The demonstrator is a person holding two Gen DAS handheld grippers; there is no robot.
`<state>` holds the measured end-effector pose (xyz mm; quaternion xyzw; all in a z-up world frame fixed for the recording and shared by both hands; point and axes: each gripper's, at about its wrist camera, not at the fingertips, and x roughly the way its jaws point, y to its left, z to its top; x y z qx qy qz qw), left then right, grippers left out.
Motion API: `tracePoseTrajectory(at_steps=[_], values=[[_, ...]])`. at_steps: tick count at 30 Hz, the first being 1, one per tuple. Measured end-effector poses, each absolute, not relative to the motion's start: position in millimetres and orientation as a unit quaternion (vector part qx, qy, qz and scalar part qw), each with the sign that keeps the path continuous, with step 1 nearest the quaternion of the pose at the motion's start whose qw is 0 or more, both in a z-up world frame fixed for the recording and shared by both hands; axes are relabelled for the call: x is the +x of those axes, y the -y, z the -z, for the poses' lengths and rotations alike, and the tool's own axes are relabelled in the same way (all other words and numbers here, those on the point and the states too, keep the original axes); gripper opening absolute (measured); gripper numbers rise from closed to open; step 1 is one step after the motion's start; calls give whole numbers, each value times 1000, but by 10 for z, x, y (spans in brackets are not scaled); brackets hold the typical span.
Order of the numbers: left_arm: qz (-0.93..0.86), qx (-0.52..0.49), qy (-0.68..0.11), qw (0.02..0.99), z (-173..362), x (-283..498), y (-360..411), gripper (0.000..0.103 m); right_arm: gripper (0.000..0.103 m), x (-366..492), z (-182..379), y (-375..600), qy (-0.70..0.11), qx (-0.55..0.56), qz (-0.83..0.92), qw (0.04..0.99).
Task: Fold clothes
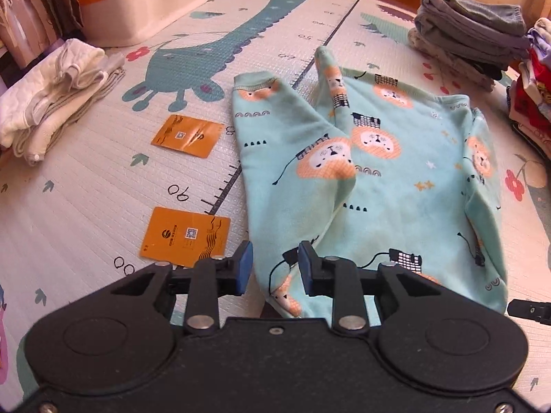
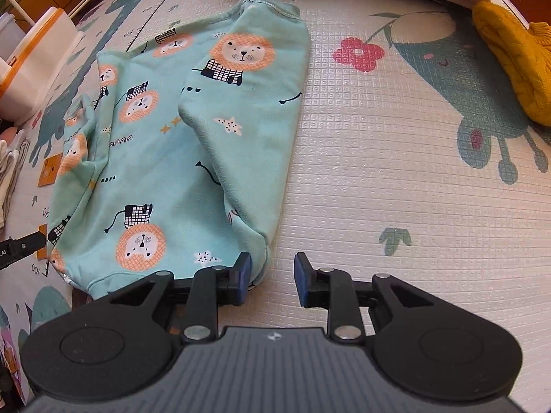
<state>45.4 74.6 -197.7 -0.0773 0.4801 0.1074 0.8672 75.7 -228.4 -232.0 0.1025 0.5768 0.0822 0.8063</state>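
A mint-green child's top with orange lion prints [image 1: 396, 186] lies on the play mat, both sleeves folded in over the body. My left gripper [image 1: 273, 268] is open at the garment's near left corner, with the cloth's edge lying between its blue pads. In the right wrist view the same top [image 2: 165, 144] fills the left half. My right gripper [image 2: 272, 277] is open at the near right corner, its left pad [image 2: 243, 275] against the cloth's edge and its right pad over bare mat. Each gripper's tip shows at the edge of the other's view.
Two orange cards [image 1: 187, 136] [image 1: 186, 237] lie on the mat left of the top. A white folded pile [image 1: 51, 99] and a white-orange bin [image 1: 137, 3] sit at far left. Grey [image 1: 465, 31] and red [image 1: 530, 99] stacks stand at right. A yellow knit [image 2: 513, 55] lies far right.
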Motion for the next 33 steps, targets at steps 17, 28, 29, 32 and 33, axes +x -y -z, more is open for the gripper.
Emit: tracePoseTrajectory(at_steps=[17,28,29,32,33], values=[[43,-192,-482,854,1972,689,-660,37,29,664,2271,2067,-559,-45,-90,823],[-97,-268,-443,850,1989,1316,-1627,36,31,725,2119,1506,-475,-85,-185,856],[-101,-270,-443,849,2015,1373,-1696,36,30,728,2151,1440,-479,-86,-198,851],[-114,-276,-443,846,2094,1543,-1901,36,30,724,2272,1270,-497,-87,-228,833],[-118,-278,-442,844,2120,1600,-1969,36,30,732,2329,1243,-507,-90,-233,825]])
